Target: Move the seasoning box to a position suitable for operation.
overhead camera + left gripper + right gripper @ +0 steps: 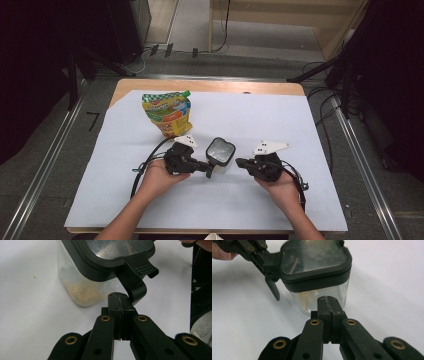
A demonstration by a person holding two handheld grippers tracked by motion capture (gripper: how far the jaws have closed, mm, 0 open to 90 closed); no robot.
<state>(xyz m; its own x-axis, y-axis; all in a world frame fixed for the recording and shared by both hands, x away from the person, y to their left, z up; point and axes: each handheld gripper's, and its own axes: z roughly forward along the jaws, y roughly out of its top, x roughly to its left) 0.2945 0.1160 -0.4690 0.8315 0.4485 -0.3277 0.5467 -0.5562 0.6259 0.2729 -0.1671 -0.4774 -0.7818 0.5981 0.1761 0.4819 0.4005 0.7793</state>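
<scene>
1. One white sheet (280, 125) that we see spread over the table.
2. One snack pouch (167, 114), beyond the jar's left.
3. Two grippers flanking the jar: left gripper (208, 168) and right gripper (239, 162), jaws fully together, clasping nothing.
4. One clear jar (220, 156), black-lidded, mid-sheet; we note the left tips beside its latch (136, 281).

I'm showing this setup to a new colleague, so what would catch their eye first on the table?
Probably the clear jar with a black clip lid at the middle of the white sheet, a little pale powder at its bottom. The left gripper and right gripper flank it, both shut, the left one's fingers right by the lid's latch. Behind them stands a bright yellow-green pouch.
</scene>
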